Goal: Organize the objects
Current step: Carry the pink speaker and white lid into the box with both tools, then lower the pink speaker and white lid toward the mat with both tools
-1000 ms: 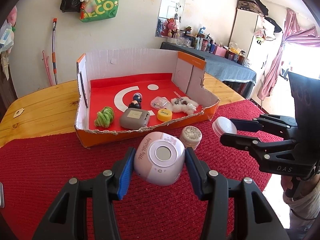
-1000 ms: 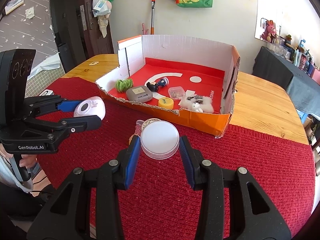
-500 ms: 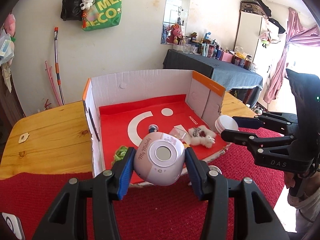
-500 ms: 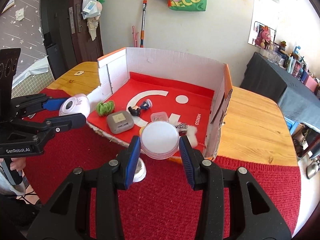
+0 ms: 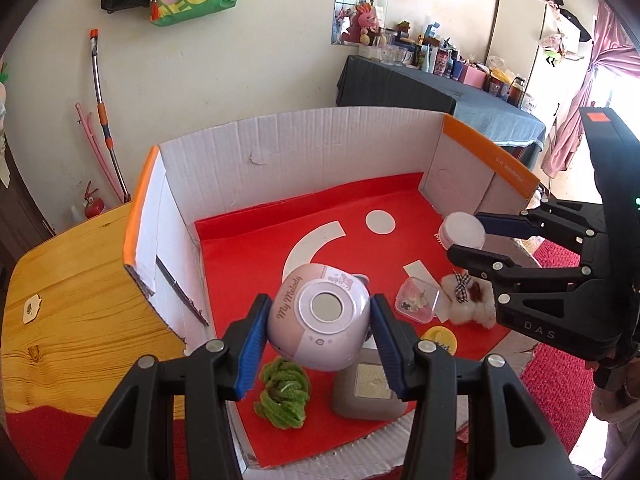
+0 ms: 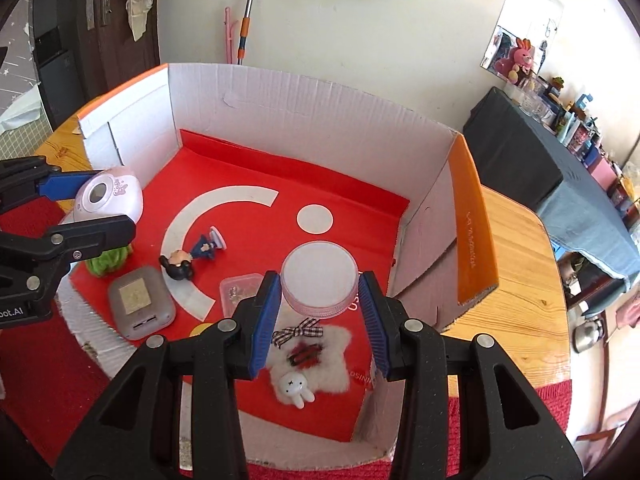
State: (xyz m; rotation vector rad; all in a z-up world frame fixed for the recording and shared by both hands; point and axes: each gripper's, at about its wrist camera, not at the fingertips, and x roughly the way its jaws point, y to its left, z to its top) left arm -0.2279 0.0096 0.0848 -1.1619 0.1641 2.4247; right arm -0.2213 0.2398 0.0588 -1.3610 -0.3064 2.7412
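six trinkets (image 6: 177, 265) crowd the box (image 5: 304, 152) floor below.

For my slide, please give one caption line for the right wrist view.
Right gripper holds a round white jar over the red-lined cardboard box, above a fluffy bunny clip.

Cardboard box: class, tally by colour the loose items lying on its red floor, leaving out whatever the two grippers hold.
Green: 1, the yarn bundle
Grey: 1, the grey case
Yellow: 1, the yellow disc
Clear: 1, the small plastic box
White: 1, the fluffy bunny clip
Dark blue: 1, the figurine
Total: 6
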